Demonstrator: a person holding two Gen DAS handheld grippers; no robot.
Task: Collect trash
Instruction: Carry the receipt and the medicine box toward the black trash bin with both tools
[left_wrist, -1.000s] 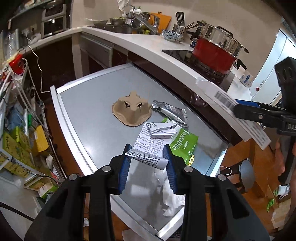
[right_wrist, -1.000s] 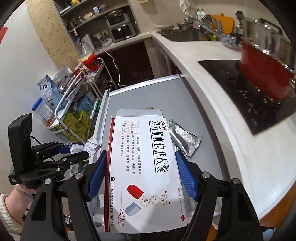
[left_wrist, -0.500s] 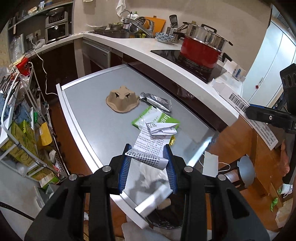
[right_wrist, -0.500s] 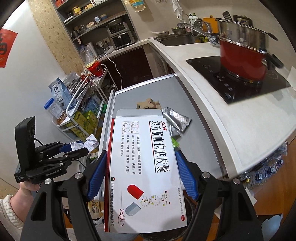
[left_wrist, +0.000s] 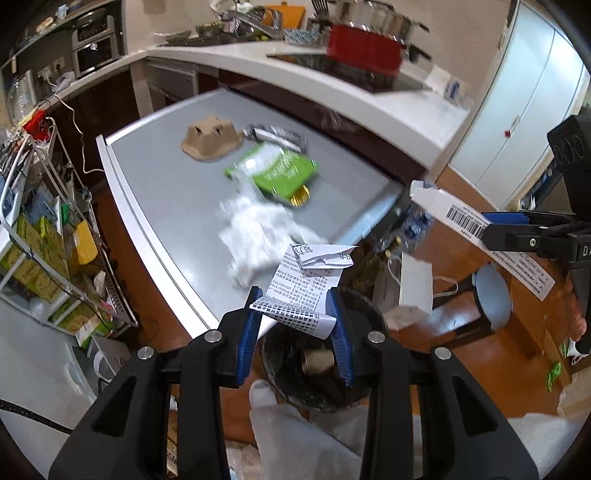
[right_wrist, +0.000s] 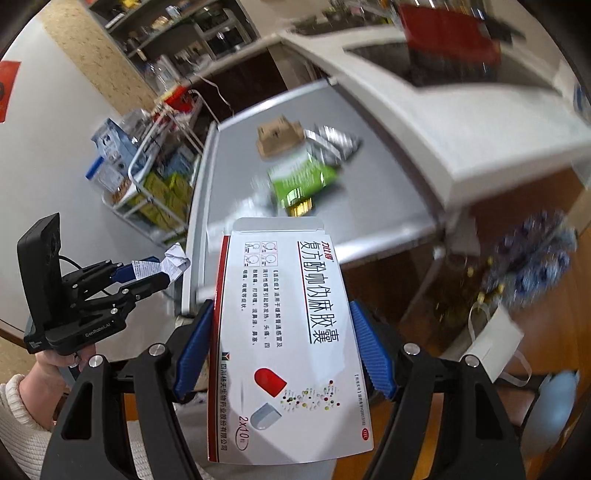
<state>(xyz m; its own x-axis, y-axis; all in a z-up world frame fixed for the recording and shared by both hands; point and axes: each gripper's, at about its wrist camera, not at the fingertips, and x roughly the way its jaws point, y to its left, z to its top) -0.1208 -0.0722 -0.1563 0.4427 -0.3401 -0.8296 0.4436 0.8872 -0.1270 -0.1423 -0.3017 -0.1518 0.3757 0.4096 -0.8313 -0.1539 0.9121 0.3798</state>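
Note:
My left gripper (left_wrist: 295, 321) is shut on a crumpled printed receipt (left_wrist: 306, 291), which hangs above the black waste bin (left_wrist: 314, 373) on the floor. My right gripper (right_wrist: 284, 347) is shut on a flat white medicine box (right_wrist: 284, 332); that box (left_wrist: 472, 221) and gripper also show at the right of the left wrist view. On the grey table (left_wrist: 155, 177) lie a brown cardboard cup holder (left_wrist: 210, 142), a silver foil wrapper (left_wrist: 277, 134), a green packet (left_wrist: 280, 173) and crumpled white tissue (left_wrist: 255, 236).
A wire rack (left_wrist: 40, 236) with boxes stands left of the table. The white counter (left_wrist: 369, 99) with a red pot (left_wrist: 364, 48) runs behind it. A white paper bag (left_wrist: 413, 291) and a round stool (left_wrist: 493, 291) stand on the wooden floor beside the bin.
Both grippers have drawn back from the table towards its near end, still holding the receipt and the box. The bin has come into view beneath the left gripper.

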